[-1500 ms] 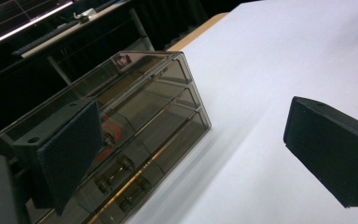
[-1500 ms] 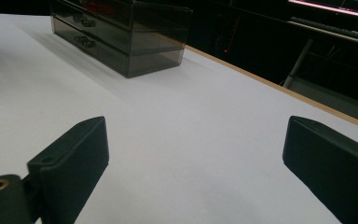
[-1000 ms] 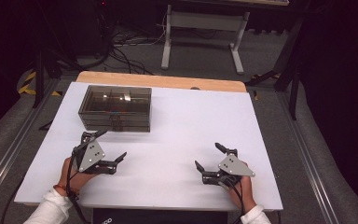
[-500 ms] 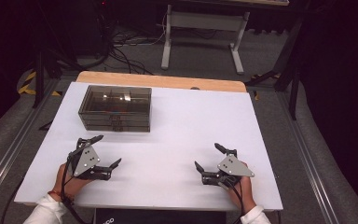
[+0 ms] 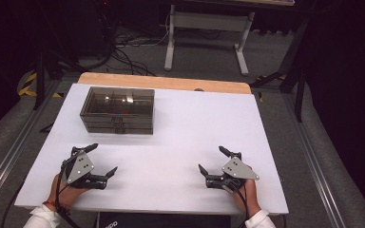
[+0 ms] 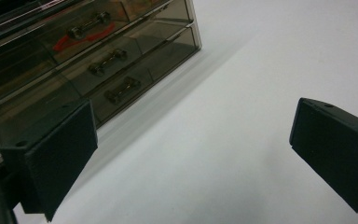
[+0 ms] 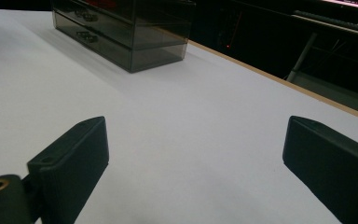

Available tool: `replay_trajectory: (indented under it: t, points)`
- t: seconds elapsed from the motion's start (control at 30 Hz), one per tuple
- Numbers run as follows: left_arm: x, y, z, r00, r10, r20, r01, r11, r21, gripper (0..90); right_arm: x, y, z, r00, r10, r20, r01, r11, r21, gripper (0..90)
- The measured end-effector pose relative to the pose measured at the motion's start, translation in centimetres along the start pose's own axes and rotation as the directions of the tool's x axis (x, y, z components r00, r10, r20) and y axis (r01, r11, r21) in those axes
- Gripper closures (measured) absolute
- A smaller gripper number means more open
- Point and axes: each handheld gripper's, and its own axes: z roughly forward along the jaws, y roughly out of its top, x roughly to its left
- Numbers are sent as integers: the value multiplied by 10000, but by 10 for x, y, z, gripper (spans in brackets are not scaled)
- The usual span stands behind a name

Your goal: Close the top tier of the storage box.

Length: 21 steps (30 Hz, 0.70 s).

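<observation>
A smoky see-through drawer box stands at the back left of the white table. Its three stacked drawers with small metal handles face the person; something red lies in the top one. My left gripper rests near the front left, open and empty, a short way in front of the box. My right gripper sits near the front right, open and empty, far from the box. Both point toward the table's far side.
A wooden strip borders the table's far edge. Beyond it stand a white metal frame and loose cables on the dark floor. Metal rails run along both sides of the table.
My left gripper has drawn back toward the front edge and a little left. The right gripper has stayed put.
</observation>
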Motion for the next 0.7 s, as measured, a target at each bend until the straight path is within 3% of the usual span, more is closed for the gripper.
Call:
replay_trajectory:
  t: [0.2,0.5,0.7]
  points:
    - [1,-2,-6,9997,-162,-195,161,9998,-80,9,-1,-2,-2,10000,3,7,-3,10000,53,77]
    - [1,3,-13,9991,-85,-404,71,9994,-336,10,0,-2,-5,10000,-91,-21,92,9999,44,77]
    - [4,7,-13,9991,-258,-327,238,9980,-591,11,2,-2,-4,10000,-77,-3,77,9999,78,76]
